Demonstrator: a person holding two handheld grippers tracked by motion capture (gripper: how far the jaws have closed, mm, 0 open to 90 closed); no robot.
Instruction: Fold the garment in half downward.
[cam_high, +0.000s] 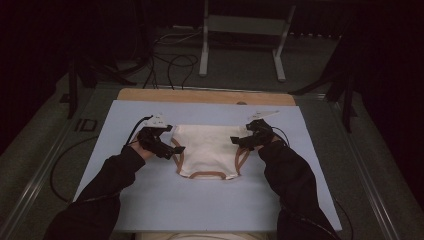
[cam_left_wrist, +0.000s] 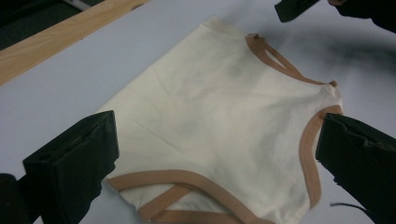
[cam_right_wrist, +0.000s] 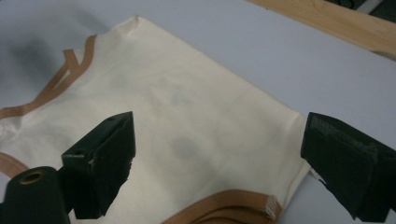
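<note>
A pale blue mat (cam_high: 150, 195) covers most of the tabletop. Along its far edge a strip of bare wood (cam_high: 205, 96) shows, light brown, and the same wooden edge crosses a corner of each gripper view. The table (cam_high: 60, 150) has a grey metal frame running down both sides. Beyond it, on the grey floor (cam_high: 240, 70), stands a white metal stand (cam_high: 244, 25) with two legs and a crossbar. Black cables (cam_high: 170, 65) loop over the floor to the left of the stand. A dark tripod leg (cam_high: 73, 85) rises at the left, another dark stand (cam_high: 346, 95) at the right. The background is dark.
</note>
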